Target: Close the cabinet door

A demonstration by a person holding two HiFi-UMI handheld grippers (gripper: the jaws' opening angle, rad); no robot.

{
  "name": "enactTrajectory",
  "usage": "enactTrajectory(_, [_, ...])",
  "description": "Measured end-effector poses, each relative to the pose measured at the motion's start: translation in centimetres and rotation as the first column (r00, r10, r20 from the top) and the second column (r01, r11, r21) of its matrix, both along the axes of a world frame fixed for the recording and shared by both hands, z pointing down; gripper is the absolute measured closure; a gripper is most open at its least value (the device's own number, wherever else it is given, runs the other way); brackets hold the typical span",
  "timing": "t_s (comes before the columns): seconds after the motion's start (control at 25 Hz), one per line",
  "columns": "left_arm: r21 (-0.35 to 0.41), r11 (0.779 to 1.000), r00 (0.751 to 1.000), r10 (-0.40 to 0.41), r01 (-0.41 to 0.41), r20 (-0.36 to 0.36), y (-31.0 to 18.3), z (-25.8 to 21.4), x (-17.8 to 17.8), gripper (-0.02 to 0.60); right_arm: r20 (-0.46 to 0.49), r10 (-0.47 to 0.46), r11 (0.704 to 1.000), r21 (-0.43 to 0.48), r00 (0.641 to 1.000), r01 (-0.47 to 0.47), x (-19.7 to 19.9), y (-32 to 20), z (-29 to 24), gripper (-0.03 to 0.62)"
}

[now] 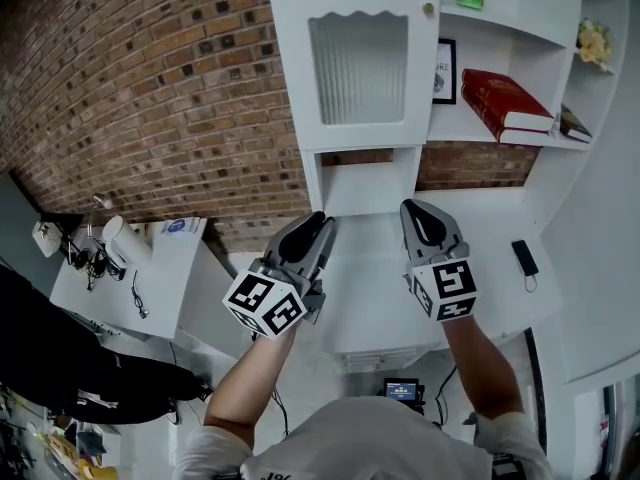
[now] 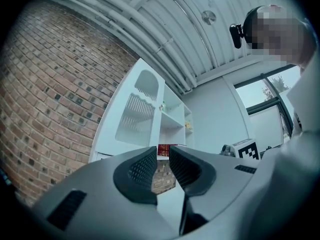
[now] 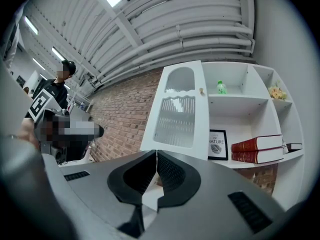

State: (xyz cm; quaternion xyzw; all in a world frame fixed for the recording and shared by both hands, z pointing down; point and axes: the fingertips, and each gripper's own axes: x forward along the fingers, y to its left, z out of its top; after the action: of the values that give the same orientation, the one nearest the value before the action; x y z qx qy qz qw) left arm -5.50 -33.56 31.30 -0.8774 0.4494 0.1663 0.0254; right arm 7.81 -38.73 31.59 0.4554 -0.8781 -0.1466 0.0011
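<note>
Two hand-held grippers (image 1: pixel 322 218) (image 1: pixel 418 208) abreast, below door (image 1: pixel 355 63)

Tall white cabinet door (image 1: pixel 355 58), upright, at the left side of the white cabinet (image 1: pixel 520 48). Framed in white, with a ribbed frosted pane (image 1: pixel 358 68) scalloped along its top edge and a smaller ribbed pane above it. Small round knob (image 1: pixel 428 9) near the upper right edge. Hinged on the left and swung partly open, right edge standing forward of the open shelves and overlapping the compartment just beside it in the head view. Touched by nothing.
</note>
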Motion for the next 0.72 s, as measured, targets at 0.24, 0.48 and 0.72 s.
enactTrajectory(0.24, [-0.01, 1.0, 1.0, 0.003, -0.003, -0.007, 0.1, 0.5, -0.3, 0.497, 0.008, 0.0, 1.0, -0.015, 1.0, 0.0, -0.4, -0.1, 0.6, 0.563])
enactTrajectory(0.48, [-0.035, 0.999, 1.0, 0.003, -0.003, -0.004, -0.2, 1.7, -0.7, 0.499, -0.011, 0.006, 1.0, -0.029, 1.0, -0.006, -0.7, -0.5, 1.7, 0.565])
enactTrajectory(0.72, [-0.04, 0.999, 1.0, 0.01, -0.01, -0.009, -0.3, 2.1, -0.7, 0.499, -0.014, 0.016, 0.999, -0.036, 1.0, -0.016, -0.7, -0.5, 2.3, 0.565])
